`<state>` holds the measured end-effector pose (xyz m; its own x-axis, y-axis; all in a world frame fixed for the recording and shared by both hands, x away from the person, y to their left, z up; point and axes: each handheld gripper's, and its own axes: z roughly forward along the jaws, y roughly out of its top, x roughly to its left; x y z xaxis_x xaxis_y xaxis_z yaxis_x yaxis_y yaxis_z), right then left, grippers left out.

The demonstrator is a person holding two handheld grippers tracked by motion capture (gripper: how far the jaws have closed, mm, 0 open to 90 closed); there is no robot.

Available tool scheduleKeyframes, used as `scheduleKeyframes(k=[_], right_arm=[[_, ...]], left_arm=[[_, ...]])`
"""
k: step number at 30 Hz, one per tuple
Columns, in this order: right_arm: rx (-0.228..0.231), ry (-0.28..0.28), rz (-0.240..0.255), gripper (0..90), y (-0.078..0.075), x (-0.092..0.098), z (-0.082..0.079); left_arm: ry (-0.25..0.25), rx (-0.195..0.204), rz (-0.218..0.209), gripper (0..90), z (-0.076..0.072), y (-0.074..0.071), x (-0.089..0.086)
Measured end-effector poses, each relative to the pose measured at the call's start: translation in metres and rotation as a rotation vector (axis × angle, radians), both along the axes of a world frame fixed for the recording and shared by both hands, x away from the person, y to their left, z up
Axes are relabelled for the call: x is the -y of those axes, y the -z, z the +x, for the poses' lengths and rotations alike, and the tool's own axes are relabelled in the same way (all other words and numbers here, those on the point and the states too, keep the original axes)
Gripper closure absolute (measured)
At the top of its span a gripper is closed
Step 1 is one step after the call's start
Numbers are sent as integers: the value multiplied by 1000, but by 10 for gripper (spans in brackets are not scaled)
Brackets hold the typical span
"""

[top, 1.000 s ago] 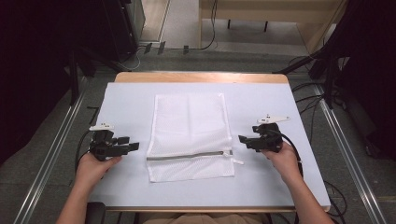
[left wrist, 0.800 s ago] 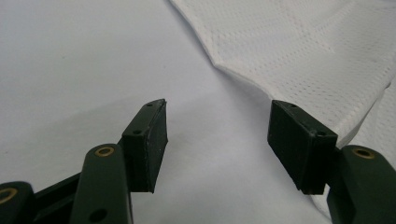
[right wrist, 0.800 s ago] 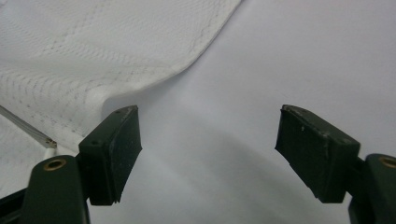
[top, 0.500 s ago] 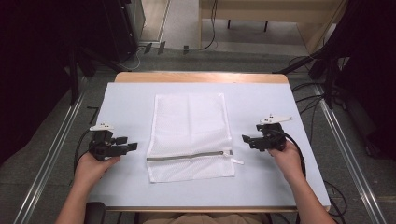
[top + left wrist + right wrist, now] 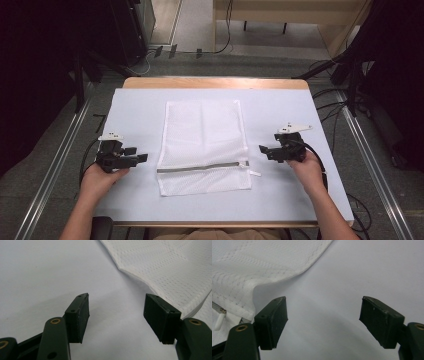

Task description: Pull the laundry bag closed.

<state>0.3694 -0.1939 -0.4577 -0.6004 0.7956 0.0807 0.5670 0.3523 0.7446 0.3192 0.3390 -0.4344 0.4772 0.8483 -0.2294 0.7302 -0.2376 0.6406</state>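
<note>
Mesh bag point(image 5: 204, 145) lies flat and untouched, yet your right gripper point(image 5: 265, 150) has drifted outward since a second ago, both it and the left gripper point(image 5: 141, 158) gaping empty.

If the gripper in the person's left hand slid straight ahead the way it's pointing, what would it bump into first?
Probably the white mesh laundry bag. The left gripper points across the table toward the bag's near-left edge, jaws open, with bare tabletop between them. In the left gripper view the edge lies just ahead and rightward.
</note>
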Motion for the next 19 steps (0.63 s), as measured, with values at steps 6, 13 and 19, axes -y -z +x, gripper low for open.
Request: scheduleKeyframes(k=[6, 13, 19], right_arm=[[-1, -1, -3, 232, 0, 1, 0], [-6, -7, -5, 231, 1, 0, 0], [-7, -7, -7, 232, 1, -1, 0]], left_arm=[[1, -5, 4, 377, 0, 2, 1], [8, -11, 13, 370, 1, 3, 2], [-6, -8, 22, 344, 2, 4, 2]])
